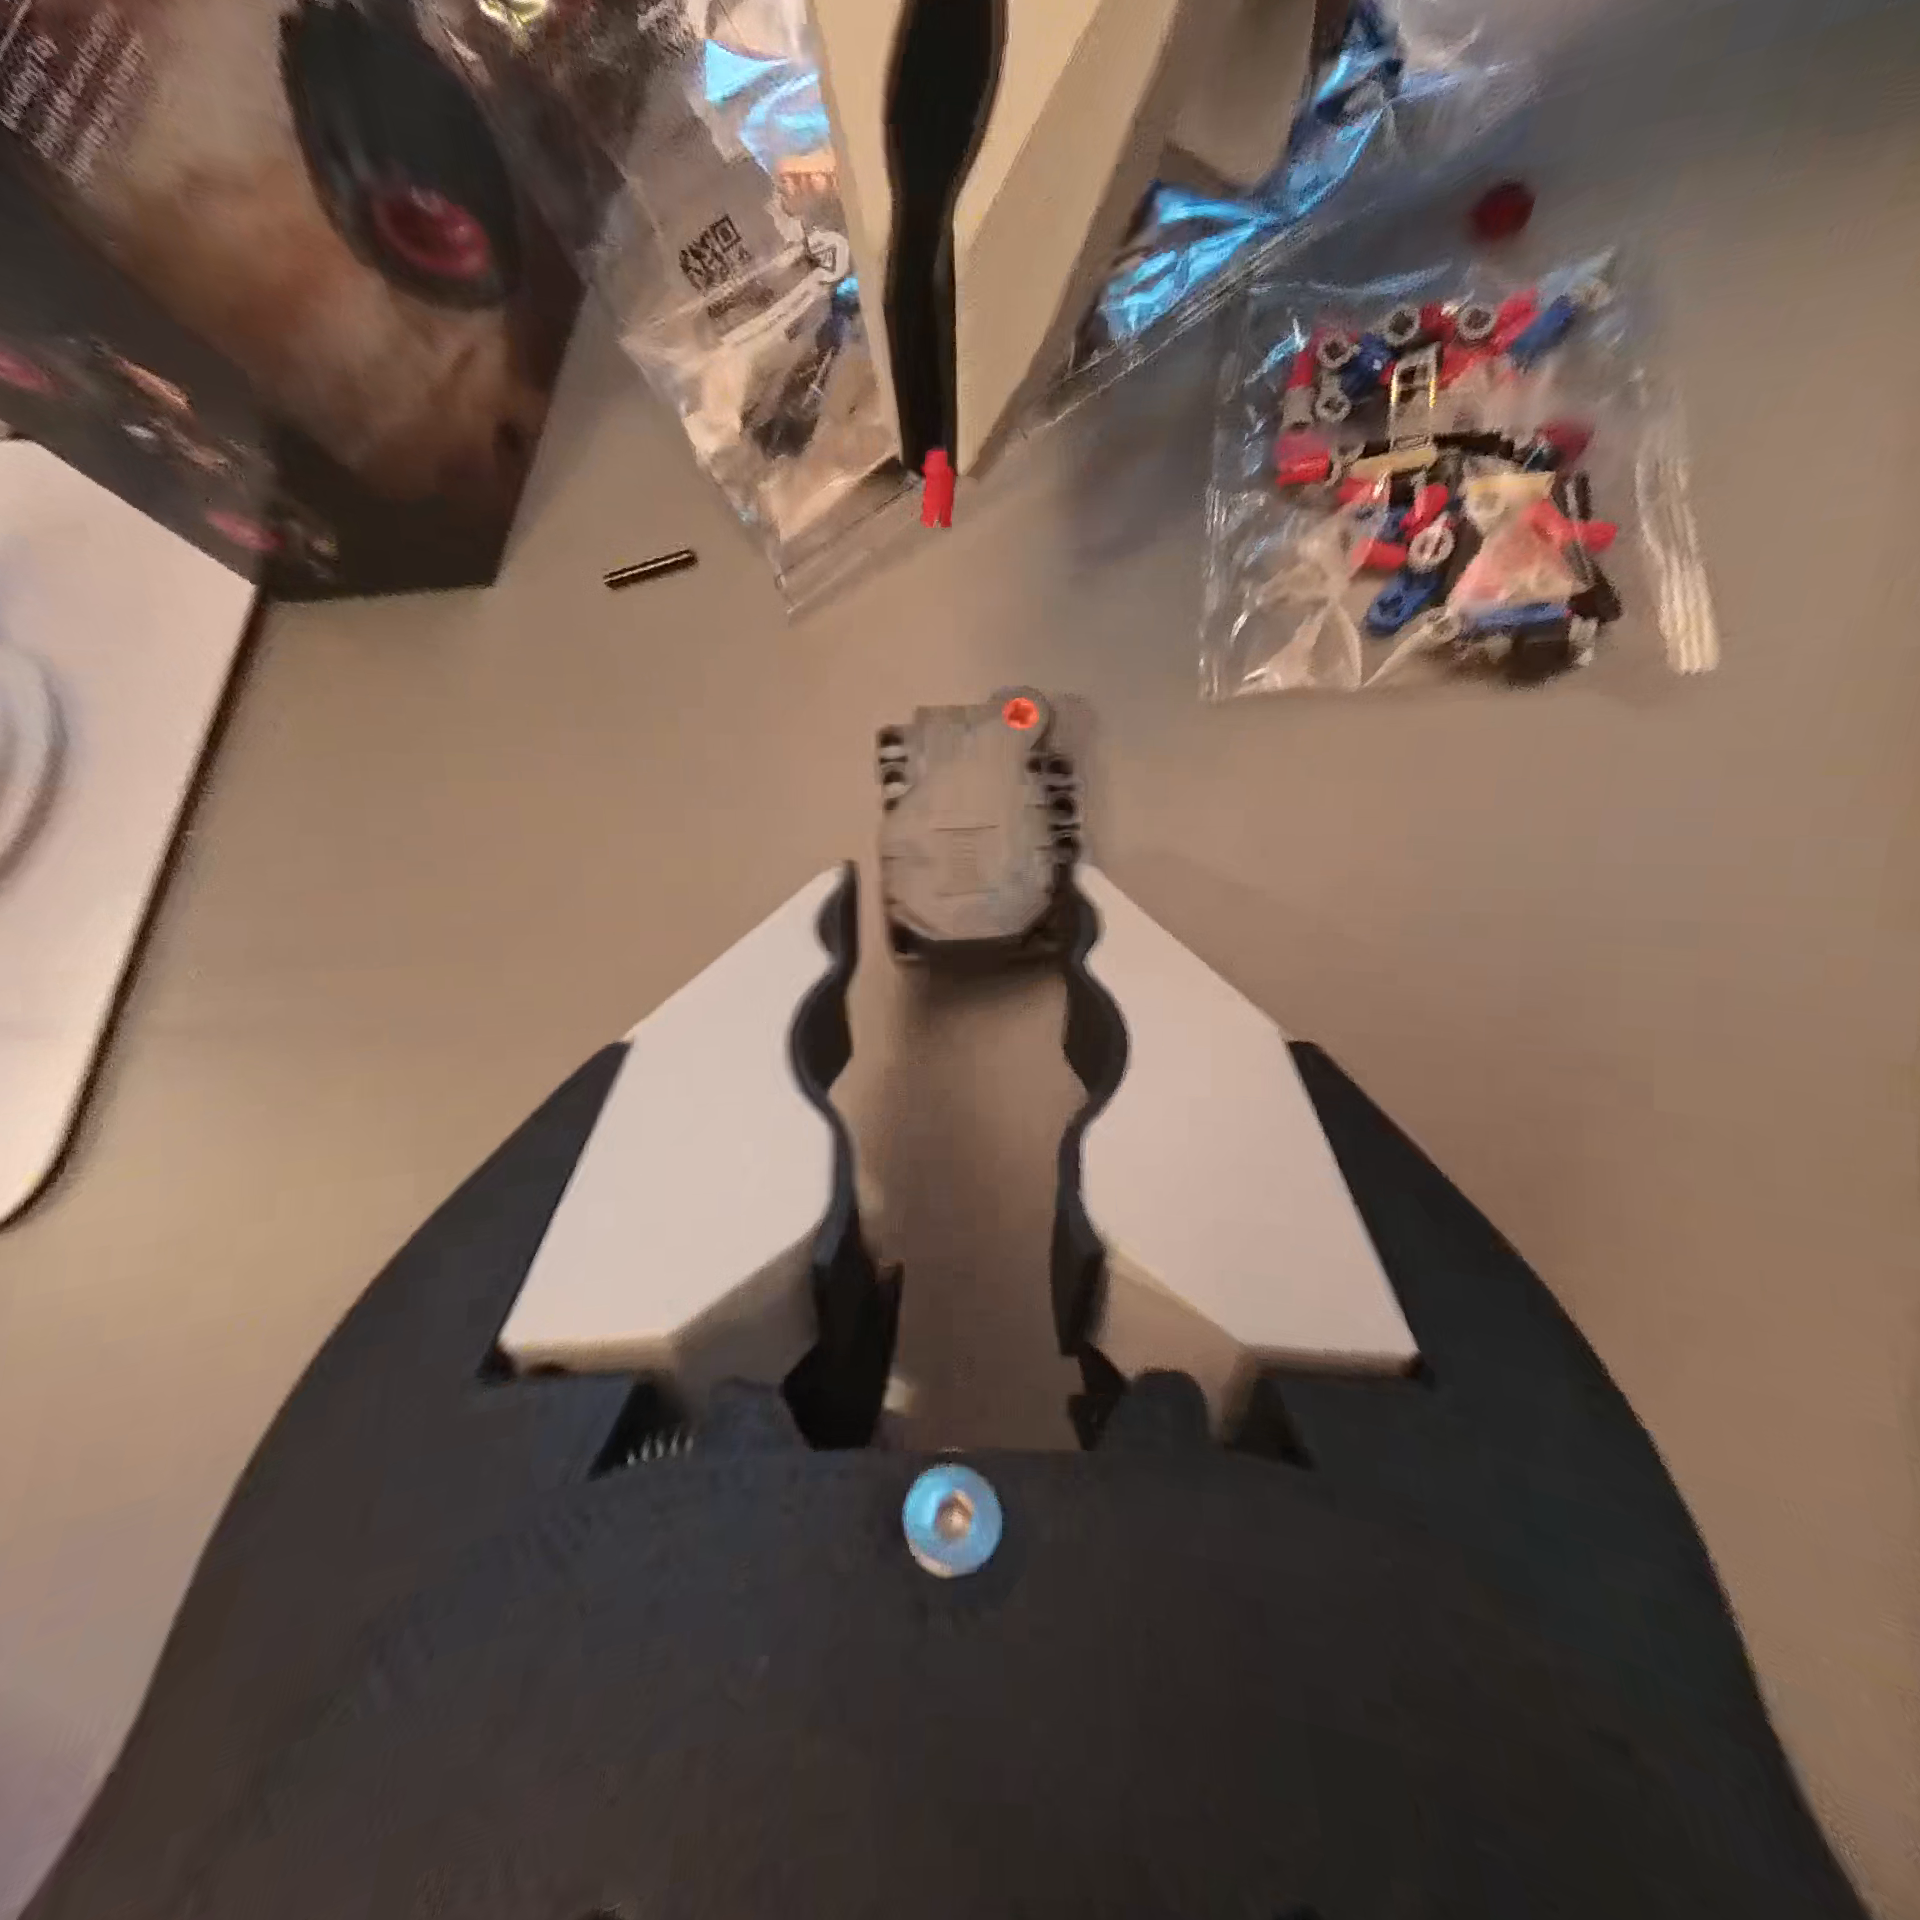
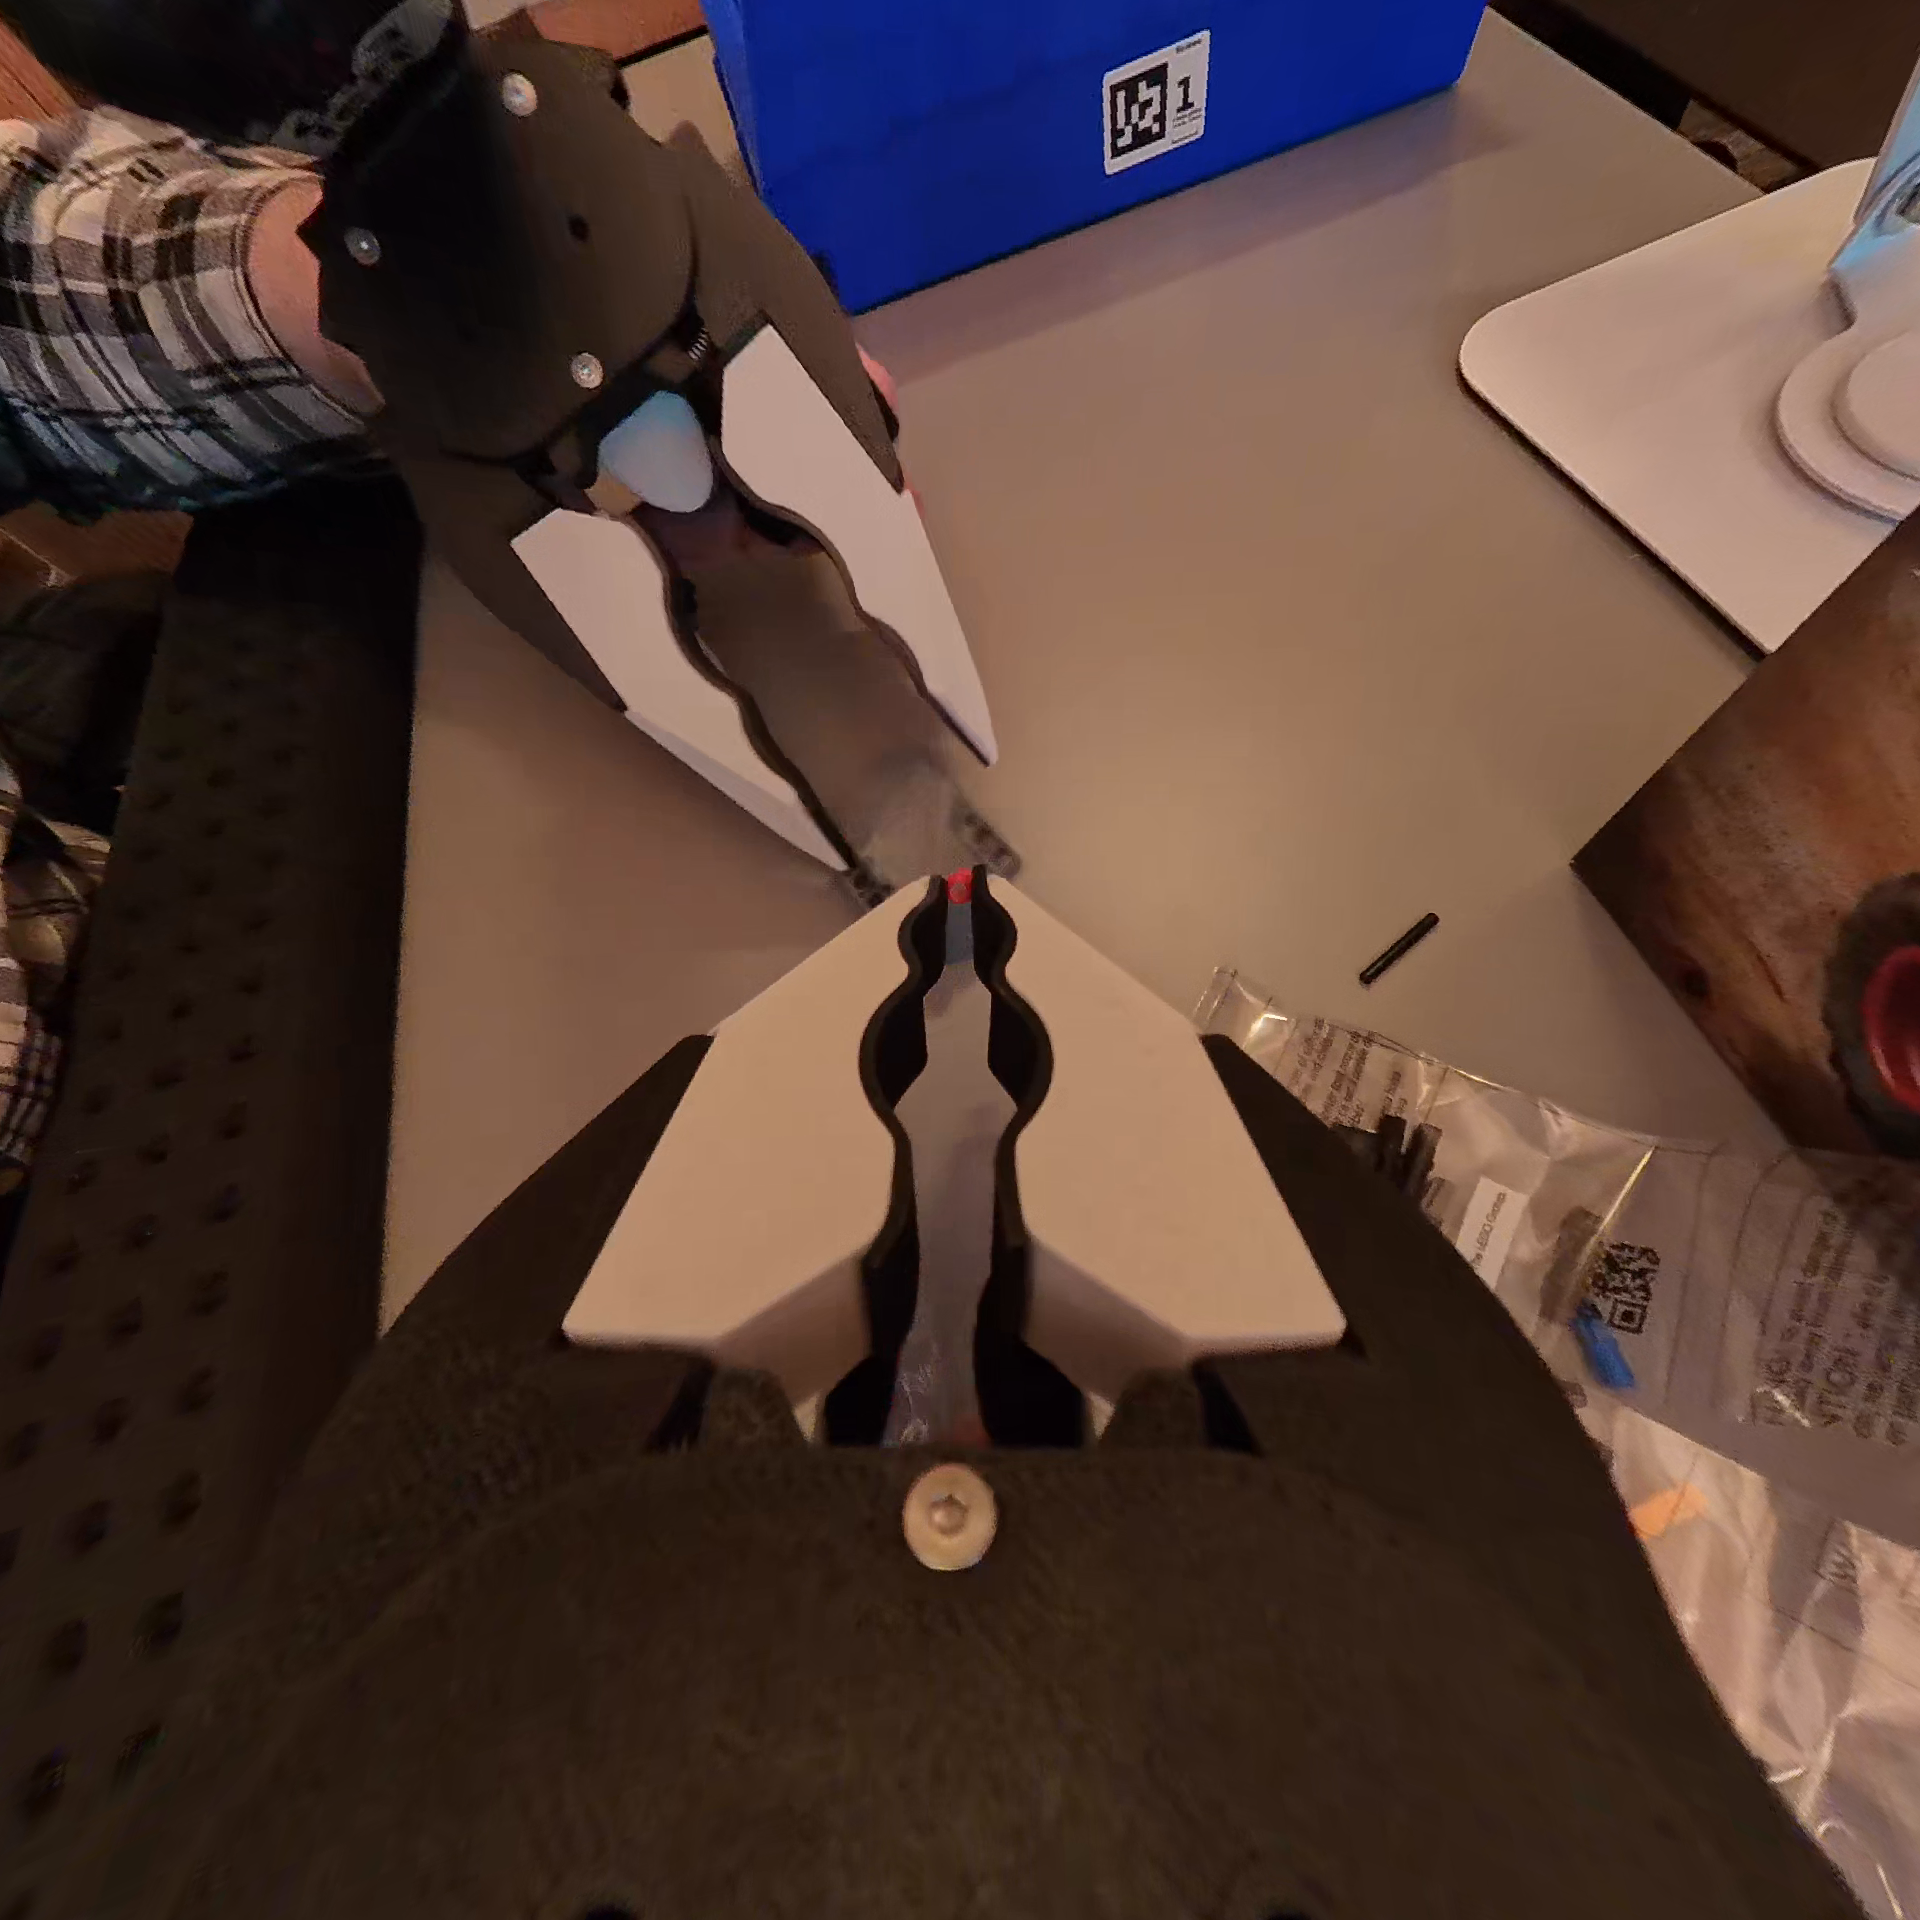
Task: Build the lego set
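Grey lego block (image 1: pixel 971 831) clamped at its near end between the tips of the left gripper (image 1: pixel 971 914), just off the table. Right gripper (image 2: pixel 961 902) pinches a red pin (image 2: pixel 957 889) right at the block; line it up with a hole before pushing (views blurred). Right of the left gripper's tips, a clear bag (image 1: pixel 1444 499) holds red, blue and grey pieces.

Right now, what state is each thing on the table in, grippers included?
Left gripper: shut on the grey motor.
Grey motor: held at one end, red socket facing up.
Right gripper: shut on the red pin.
Red pin: clamped at the fingertips.
Black axle: lying loose.
Parts bag: lying flat, full of parts.
Set box: standing on the table.
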A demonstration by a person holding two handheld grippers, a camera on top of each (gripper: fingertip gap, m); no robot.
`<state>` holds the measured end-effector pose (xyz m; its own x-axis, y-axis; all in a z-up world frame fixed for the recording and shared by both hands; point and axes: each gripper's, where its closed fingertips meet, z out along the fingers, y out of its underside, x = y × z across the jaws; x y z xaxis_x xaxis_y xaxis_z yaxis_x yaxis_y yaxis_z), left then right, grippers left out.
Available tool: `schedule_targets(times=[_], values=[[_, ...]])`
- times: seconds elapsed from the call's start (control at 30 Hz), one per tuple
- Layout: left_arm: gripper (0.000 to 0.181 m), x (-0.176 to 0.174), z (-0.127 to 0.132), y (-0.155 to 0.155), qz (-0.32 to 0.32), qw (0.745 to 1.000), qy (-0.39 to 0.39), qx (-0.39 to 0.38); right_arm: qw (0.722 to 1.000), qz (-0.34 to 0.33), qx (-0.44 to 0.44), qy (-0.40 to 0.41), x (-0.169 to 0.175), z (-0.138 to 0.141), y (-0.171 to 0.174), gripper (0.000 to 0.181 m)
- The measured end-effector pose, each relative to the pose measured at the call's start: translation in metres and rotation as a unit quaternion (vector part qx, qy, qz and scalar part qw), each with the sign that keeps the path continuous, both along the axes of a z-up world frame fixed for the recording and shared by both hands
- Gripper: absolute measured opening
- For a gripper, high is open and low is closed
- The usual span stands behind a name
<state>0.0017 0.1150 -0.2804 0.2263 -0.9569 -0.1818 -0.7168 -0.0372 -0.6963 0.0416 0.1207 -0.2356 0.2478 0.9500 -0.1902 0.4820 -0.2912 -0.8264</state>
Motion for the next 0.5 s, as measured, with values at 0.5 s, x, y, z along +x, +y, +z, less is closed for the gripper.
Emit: schedule_targets(times=[0.5], values=[[0.039, 0.004, 0.016, -0.036, -0.156, 0.986, -0.028, -0.042, 0.994, 0.079, 0.012, -0.069, -0.004, -0.02, -0.033, 0.002]])
